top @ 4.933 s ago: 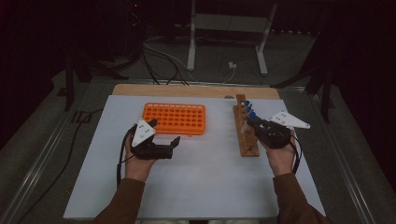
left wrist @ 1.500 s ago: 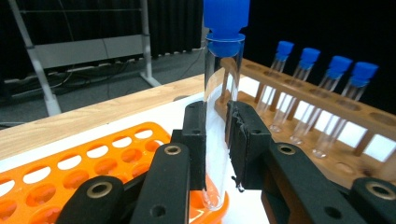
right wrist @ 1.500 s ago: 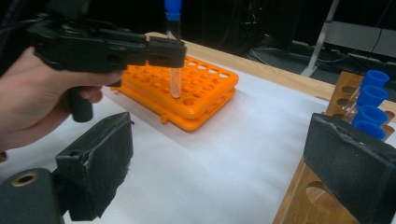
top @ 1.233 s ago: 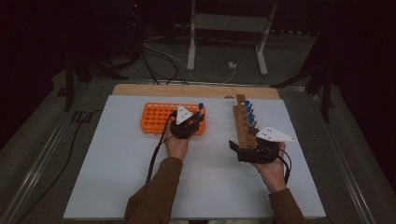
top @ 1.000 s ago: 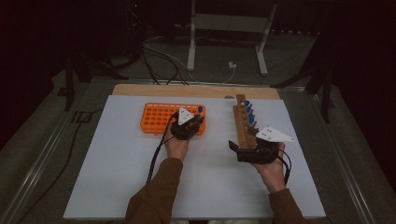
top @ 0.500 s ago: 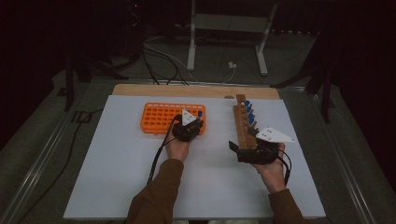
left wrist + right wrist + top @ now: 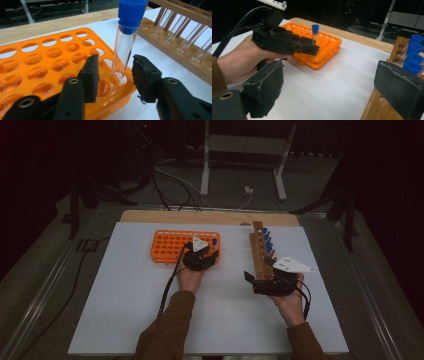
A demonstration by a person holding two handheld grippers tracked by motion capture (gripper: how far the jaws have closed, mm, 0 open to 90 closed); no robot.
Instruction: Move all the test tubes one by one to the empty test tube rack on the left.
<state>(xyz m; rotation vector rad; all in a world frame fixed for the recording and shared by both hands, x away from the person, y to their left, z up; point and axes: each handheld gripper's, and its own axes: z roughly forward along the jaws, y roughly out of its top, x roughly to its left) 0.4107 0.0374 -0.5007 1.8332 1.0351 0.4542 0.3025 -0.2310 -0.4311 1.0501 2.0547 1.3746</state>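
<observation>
On the table (image 7: 125, 320) lies a white board (image 7: 115, 295). A hole rack (image 7: 172, 245) sits on it left of centre, and a wooden rack (image 7: 259, 257) stands to its right, well apart. One capped tube (image 7: 126, 37) stands in a near corner hole of the hole rack, between the parted jaws of the left claw (image 7: 113, 75), untouched. More tubes (image 7: 266, 240) stand in the wooden rack's far part. The right claw (image 7: 257, 280) straddles the wooden rack's near end.

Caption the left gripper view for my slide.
Left gripper open around a blue-capped clear test tube standing in the orange plastic rack.
</observation>
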